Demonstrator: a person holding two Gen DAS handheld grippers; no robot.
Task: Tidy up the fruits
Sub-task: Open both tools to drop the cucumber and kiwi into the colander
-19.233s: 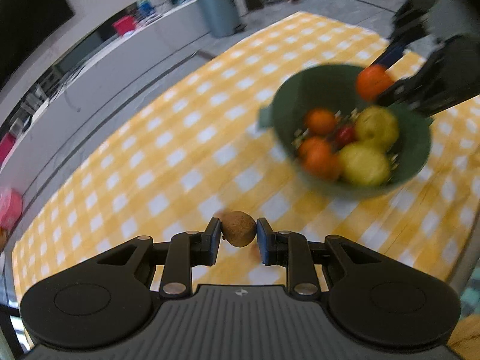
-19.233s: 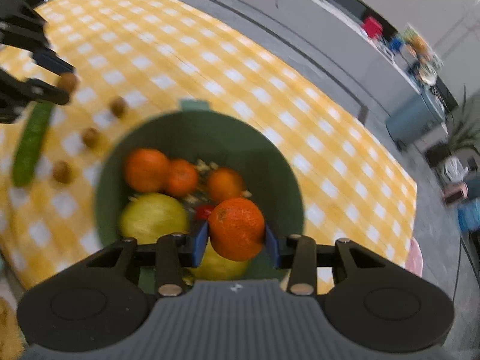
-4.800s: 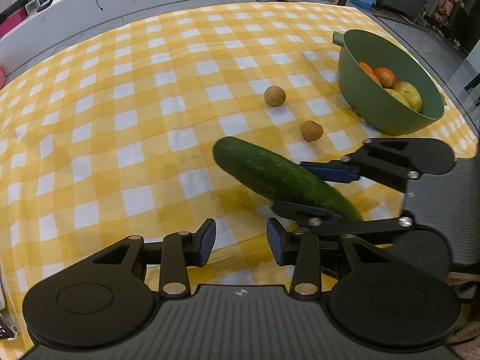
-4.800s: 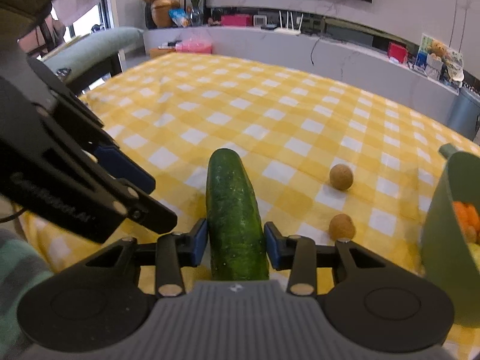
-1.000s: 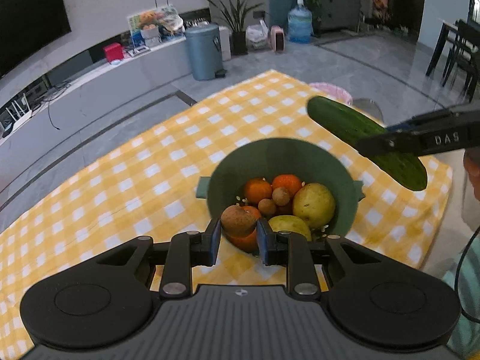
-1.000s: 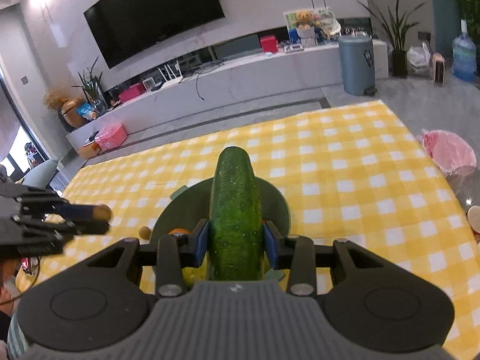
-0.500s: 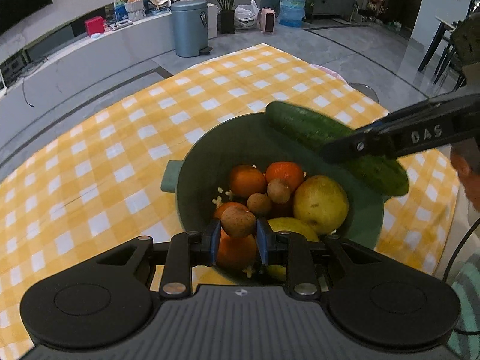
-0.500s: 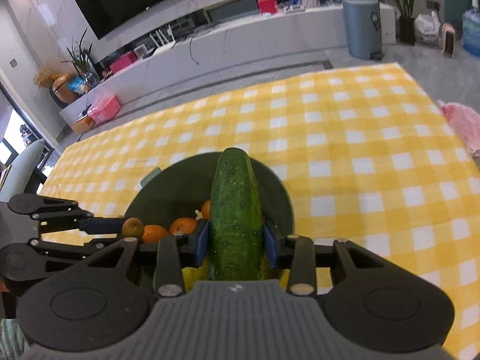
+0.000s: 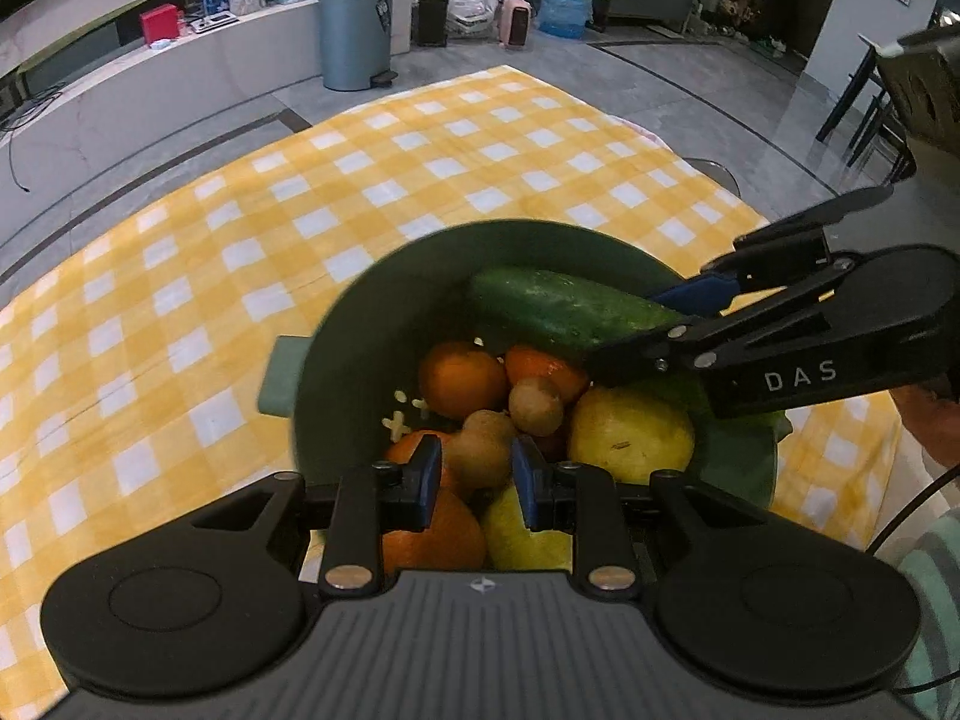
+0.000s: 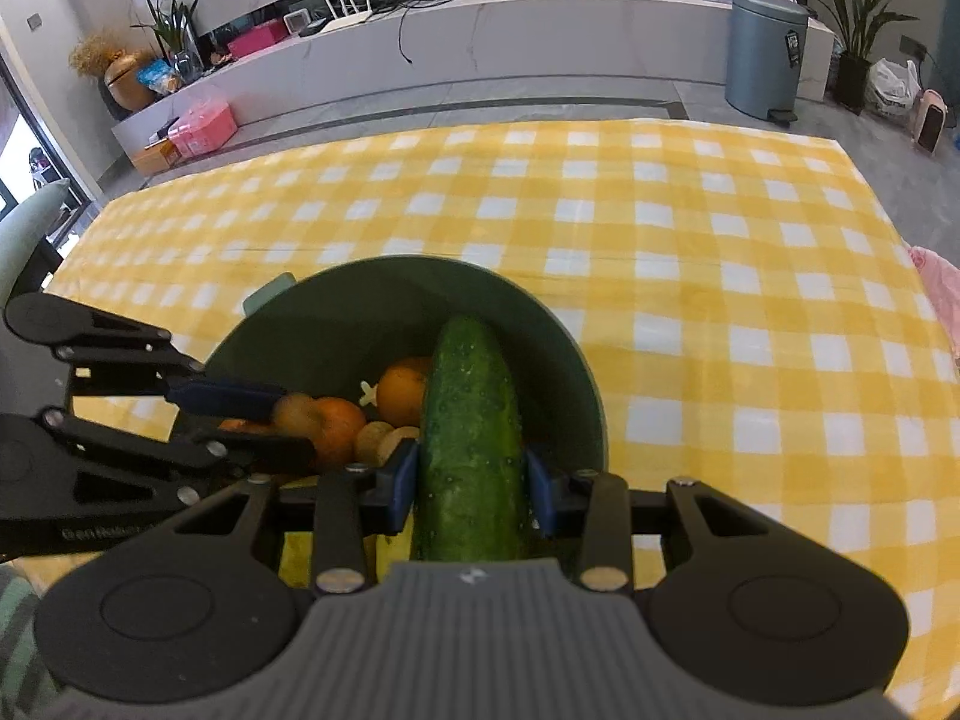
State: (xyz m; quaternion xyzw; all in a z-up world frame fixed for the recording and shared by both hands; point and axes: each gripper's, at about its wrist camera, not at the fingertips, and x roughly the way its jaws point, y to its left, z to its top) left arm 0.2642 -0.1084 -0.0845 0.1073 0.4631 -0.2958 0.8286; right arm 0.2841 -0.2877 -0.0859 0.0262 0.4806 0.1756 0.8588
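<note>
A green bowl (image 9: 360, 312) (image 10: 372, 294) stands on the yellow checked cloth, holding oranges (image 9: 462, 378), yellow pears (image 9: 630, 432) and a small brown fruit (image 9: 536, 405). My left gripper (image 9: 477, 474) is shut on a brown kiwi (image 9: 480, 450) just above the fruit inside the bowl; the same kiwi (image 10: 294, 414) shows in the right wrist view. My right gripper (image 10: 471, 486) is shut on a dark green cucumber (image 10: 468, 432) (image 9: 564, 306), whose far end reaches down into the bowl over the oranges.
The yellow checked tablecloth (image 9: 240, 228) (image 10: 720, 300) spreads around the bowl. A person's hand (image 9: 924, 420) and teal sleeve (image 9: 936, 600) are at the right. A grey bin (image 9: 354, 30) and a long white shelf (image 10: 480, 36) stand beyond the table.
Both grippers have come down toward the bowl. The kiwi now hangs low among the fruit, and the cucumber's tip has dropped from above the rim into the bowl.
</note>
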